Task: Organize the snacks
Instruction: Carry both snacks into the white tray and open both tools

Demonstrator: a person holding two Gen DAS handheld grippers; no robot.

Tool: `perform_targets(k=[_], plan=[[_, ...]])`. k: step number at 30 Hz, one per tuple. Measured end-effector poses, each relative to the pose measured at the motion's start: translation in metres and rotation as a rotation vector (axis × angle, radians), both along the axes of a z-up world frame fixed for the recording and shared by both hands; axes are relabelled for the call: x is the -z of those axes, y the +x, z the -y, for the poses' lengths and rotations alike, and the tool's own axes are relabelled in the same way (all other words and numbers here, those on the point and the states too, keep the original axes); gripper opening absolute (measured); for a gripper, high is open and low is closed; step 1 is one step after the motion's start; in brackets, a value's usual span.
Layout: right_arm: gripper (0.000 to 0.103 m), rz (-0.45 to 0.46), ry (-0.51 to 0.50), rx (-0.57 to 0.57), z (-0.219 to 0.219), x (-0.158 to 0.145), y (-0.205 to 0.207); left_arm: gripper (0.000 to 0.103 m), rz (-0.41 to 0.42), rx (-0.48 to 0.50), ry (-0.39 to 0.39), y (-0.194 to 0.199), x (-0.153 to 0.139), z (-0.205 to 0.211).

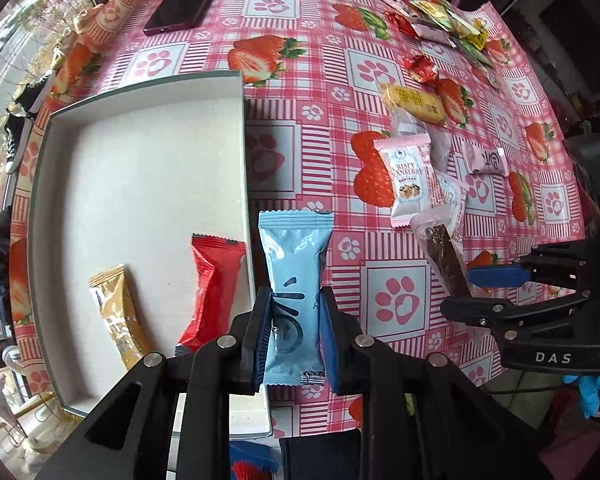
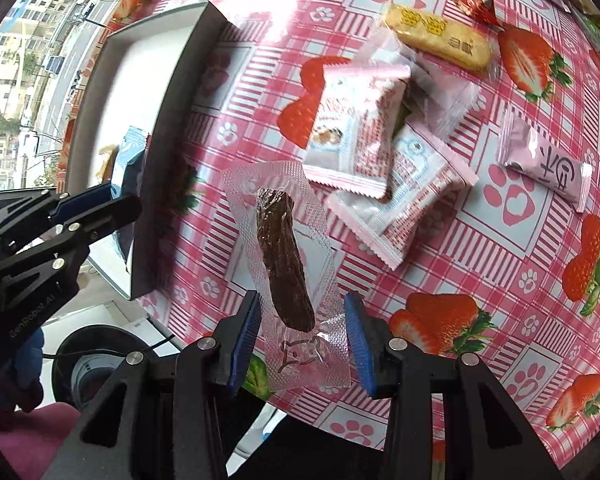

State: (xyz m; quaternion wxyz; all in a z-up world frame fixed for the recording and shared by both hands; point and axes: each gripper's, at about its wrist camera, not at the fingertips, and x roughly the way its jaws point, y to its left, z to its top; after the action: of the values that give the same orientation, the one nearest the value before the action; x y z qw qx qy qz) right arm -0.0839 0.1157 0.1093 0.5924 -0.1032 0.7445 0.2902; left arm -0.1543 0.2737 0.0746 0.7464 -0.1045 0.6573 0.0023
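My left gripper is shut on a light blue snack packet, held upright just right of the box wall. The shallow grey box holds a red packet and a gold packet. My right gripper is shut on a clear-wrapped brown snack bar, lifted off the tablecloth. In the left wrist view the right gripper shows at the right edge with the brown bar. The right wrist view shows the left gripper with the blue packet beside the box.
Loose snacks lie on the strawberry tablecloth: two pink packets, a yellow biscuit, a small pink candy, a red candy and more wrappers at the far right. A dark phone lies beyond the box. The table edge runs close below both grippers.
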Motion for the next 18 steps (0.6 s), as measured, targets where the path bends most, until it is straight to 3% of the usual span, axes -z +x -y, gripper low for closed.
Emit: perform_targets(k=[10, 18], plan=[[0.044, 0.007, 0.091, -0.088, -0.097, -0.022, 0.016, 0.025, 0.014, -0.198, 0.042, -0.014, 0.003, -0.064], [0.045, 0.000, 0.096, -0.134, -0.167, 0.006, -0.003, 0.025, -0.036, -0.266, 0.061, -0.032, 0.017, -0.103]])
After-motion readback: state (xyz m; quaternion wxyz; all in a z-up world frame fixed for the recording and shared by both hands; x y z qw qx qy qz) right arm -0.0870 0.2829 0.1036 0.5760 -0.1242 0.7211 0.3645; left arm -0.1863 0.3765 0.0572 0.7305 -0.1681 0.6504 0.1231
